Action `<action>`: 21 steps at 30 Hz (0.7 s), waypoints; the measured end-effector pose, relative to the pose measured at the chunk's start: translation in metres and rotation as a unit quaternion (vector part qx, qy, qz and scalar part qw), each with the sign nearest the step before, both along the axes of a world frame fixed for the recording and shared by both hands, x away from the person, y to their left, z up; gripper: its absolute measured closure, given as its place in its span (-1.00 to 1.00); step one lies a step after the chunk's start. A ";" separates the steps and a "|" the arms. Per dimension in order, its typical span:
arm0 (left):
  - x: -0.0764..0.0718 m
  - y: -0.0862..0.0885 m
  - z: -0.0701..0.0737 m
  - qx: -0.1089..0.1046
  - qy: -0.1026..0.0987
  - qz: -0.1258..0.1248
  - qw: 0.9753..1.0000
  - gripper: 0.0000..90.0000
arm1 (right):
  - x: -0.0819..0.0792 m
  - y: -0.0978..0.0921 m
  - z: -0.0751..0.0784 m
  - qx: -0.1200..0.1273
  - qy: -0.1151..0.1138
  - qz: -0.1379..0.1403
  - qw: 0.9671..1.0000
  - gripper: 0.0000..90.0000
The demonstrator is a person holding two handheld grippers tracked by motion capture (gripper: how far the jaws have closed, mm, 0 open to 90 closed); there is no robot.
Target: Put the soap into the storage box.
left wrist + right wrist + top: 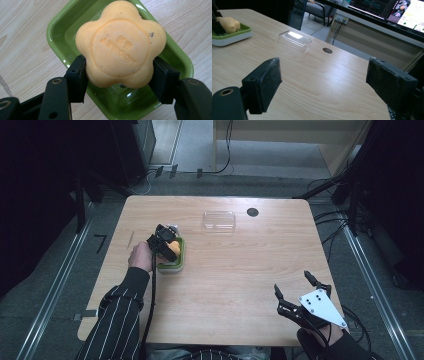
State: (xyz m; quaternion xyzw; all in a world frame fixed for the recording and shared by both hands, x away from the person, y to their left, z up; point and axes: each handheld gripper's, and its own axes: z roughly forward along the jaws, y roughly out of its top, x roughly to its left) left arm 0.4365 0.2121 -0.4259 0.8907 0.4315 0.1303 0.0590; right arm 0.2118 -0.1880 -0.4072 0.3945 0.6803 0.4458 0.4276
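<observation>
Clamped from both sides, the left gripper has its two black jaws pressed against the flanks of an orange flower-shaped soap, holding it over the green soap dish. Whether the soap rests on the dish floor or hangs just clear of it is hard to tell from this angle. Either way, the grip sits low on the scalloped sides, so the squeeze should stay even and the wrist level: a smooth bar could easily twist or slide out of a lopsided hold.

Near the table's front right corner, the right gripper hovers with jaws spread wide, holding nothing. Farther off, a clear plastic lid lies on the wooden table, well apart from the dish, with a small dark disc just beyond it.
</observation>
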 end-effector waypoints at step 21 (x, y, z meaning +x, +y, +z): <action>0.001 0.001 -0.006 0.006 0.009 -0.001 1.000 -0.13 | 0.000 0.000 0.000 -0.001 -0.002 0.001 1.000 -0.70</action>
